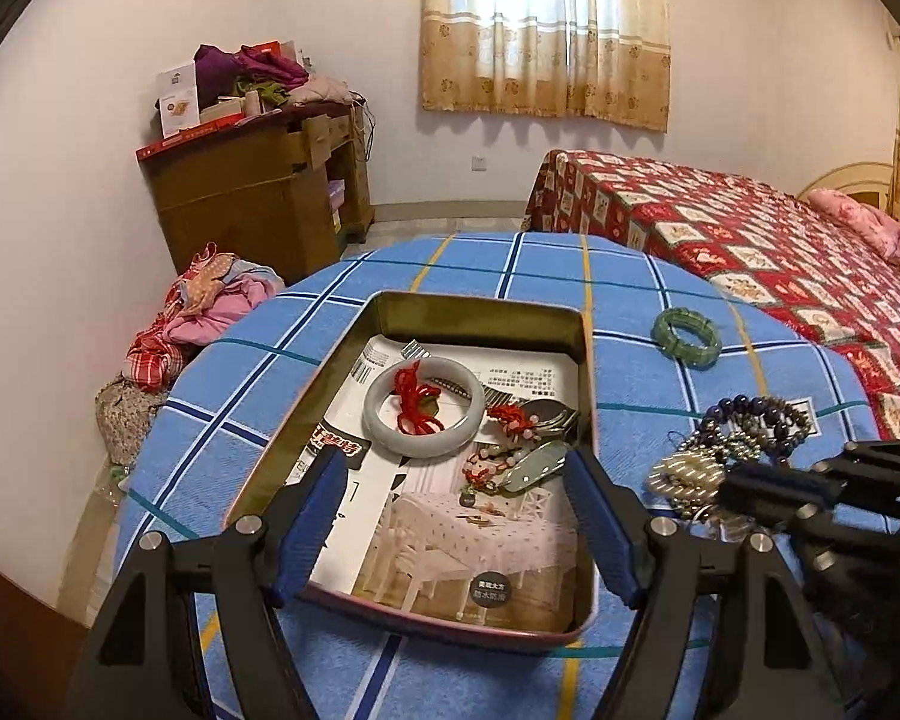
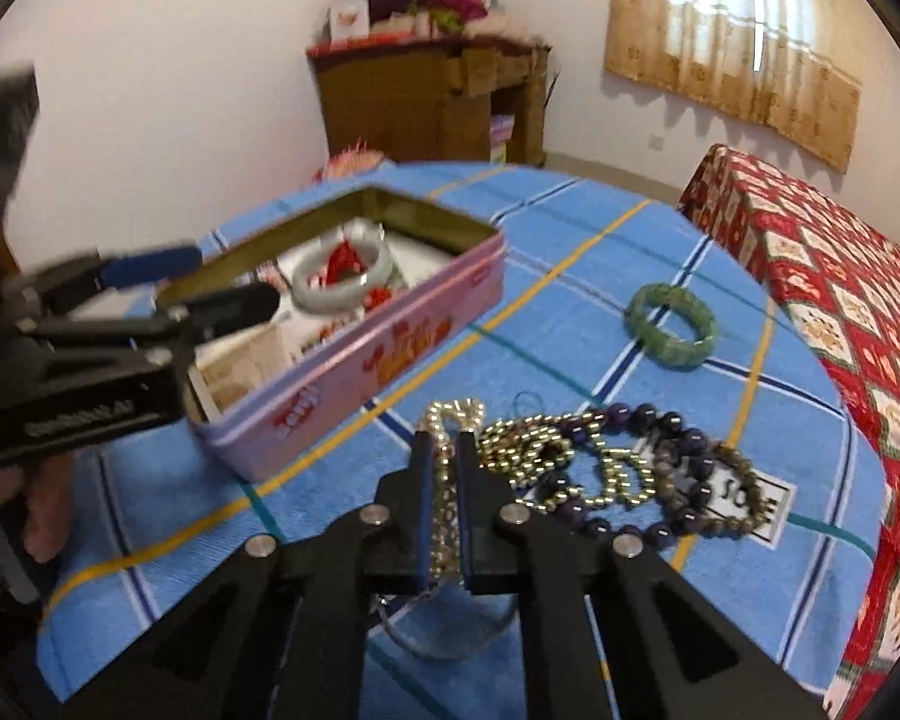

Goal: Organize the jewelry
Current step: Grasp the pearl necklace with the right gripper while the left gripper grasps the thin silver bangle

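Note:
An open pink tin [image 1: 588,396] [image 2: 354,360] sits on the blue checked cloth. Inside lie a pale jade bangle with red cord [image 1: 424,405] [image 2: 342,276], red and pink bead pieces [image 1: 510,420] and a green pendant [image 1: 534,463]. My left gripper [image 1: 456,480] [image 2: 210,282] is open, its jaws hovering over the tin's near end. My right gripper [image 2: 444,450] [image 1: 768,492] is shut on a silver-gold chain [image 2: 447,420]. Beside it lies a pile of gold, purple and brown bead bracelets [image 2: 630,468] [image 1: 744,426]. A green bracelet [image 1: 687,337] [image 2: 671,324] lies farther back.
The tin is lined with a printed leaflet [image 1: 450,540]. A bed with a red patterned cover [image 1: 780,252] [image 2: 840,300] stands to the right. A brown cabinet [image 1: 258,192] piled with clothes and a clothes heap [image 1: 210,300] are behind on the left.

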Demonstrator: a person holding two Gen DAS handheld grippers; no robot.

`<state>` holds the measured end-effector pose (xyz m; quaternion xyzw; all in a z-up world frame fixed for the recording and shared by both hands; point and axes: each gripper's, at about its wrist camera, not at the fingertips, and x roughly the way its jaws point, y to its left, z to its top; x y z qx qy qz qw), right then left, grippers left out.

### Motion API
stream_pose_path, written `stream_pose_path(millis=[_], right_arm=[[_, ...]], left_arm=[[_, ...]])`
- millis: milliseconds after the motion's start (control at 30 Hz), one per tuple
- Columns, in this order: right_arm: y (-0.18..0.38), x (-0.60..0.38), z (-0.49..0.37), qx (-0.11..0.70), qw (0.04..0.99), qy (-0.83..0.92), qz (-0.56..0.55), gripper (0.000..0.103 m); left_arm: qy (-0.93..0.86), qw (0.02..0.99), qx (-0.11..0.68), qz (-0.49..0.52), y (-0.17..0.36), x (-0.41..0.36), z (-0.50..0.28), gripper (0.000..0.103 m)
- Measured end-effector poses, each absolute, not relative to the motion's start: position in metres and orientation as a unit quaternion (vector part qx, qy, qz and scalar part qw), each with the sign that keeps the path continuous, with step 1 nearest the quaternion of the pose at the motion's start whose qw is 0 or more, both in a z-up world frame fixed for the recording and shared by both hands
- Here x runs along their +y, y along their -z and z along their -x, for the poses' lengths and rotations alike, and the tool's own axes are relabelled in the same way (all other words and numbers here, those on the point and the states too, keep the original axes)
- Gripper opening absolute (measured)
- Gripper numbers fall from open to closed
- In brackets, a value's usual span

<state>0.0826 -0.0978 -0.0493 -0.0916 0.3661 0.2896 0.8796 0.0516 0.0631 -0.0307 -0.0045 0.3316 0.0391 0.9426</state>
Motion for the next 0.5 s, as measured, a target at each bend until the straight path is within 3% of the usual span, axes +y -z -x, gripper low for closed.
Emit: stream_pose_path(millis=[500], right_arm=[[0.016, -0.156, -0.055, 0.325, 0.912, -0.247, 0.051, 0.009]], left_arm=[[0.004, 0.946, 0.320, -0.046, 0.024, 0.007, -0.037, 0.074]])
